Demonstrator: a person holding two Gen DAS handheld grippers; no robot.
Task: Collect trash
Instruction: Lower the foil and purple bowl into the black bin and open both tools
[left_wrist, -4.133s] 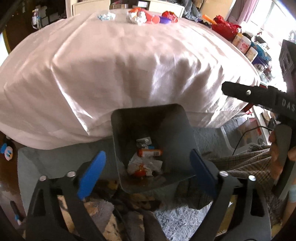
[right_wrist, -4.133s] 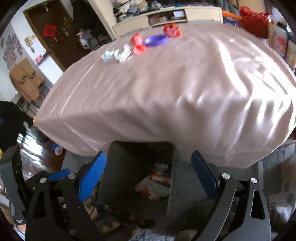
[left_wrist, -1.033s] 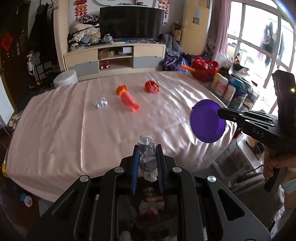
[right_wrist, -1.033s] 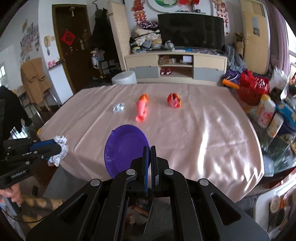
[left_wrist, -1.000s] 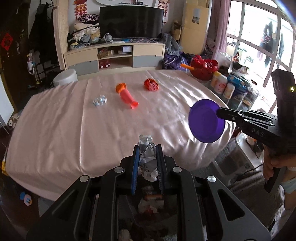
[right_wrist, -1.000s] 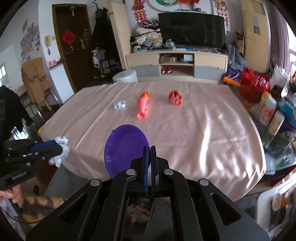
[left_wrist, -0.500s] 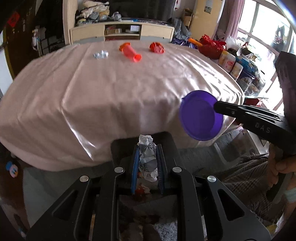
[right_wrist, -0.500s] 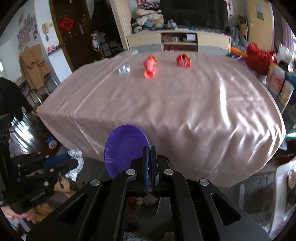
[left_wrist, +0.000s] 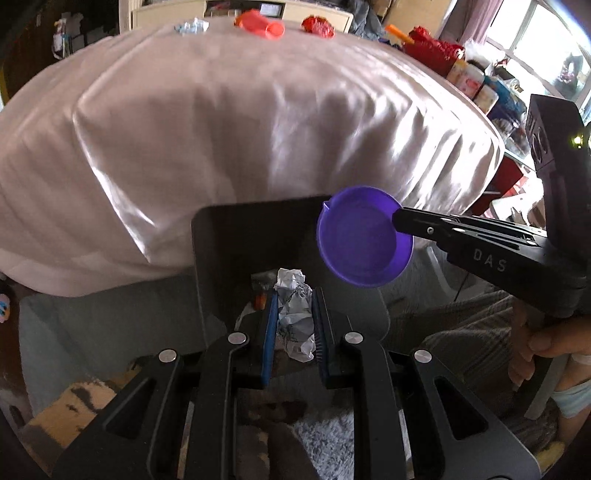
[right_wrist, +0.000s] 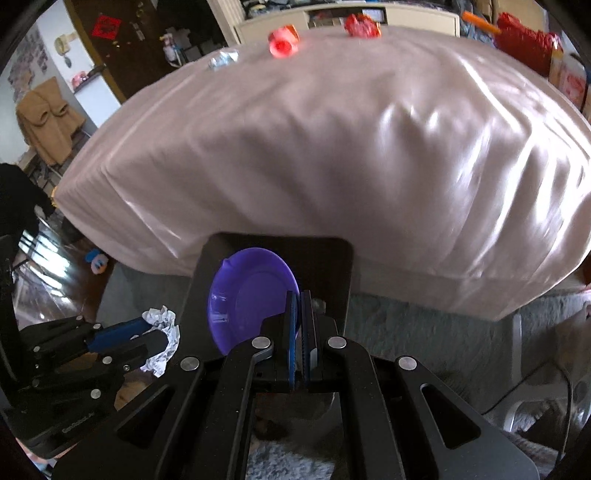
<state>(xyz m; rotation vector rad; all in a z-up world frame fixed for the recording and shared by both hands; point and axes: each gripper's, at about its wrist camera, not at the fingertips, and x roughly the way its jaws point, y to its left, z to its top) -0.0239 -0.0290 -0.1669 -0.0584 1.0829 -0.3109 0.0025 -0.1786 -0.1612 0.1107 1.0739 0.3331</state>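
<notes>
- Crumpled foil wad (left_wrist: 293, 314) sits clamped in the left tool (left_wrist: 294, 325), above the dark bin (left_wrist: 221, 258).
- Purple plate (right_wrist: 247, 299), rim pinched by the right tool (right_wrist: 300, 332), hangs over the bin.

My black left gripper (left_wrist: 294, 325) had blue pads around a crumpled silver-white foil wad (left_wrist: 294, 314). My black right gripper (right_wrist: 300, 328) pinched a round purple plastic plate (right_wrist: 251, 299). The bin (left_wrist: 229, 251) was dark grey, the glossy tablecloth (left_wrist: 258, 122) pale pink.
</notes>
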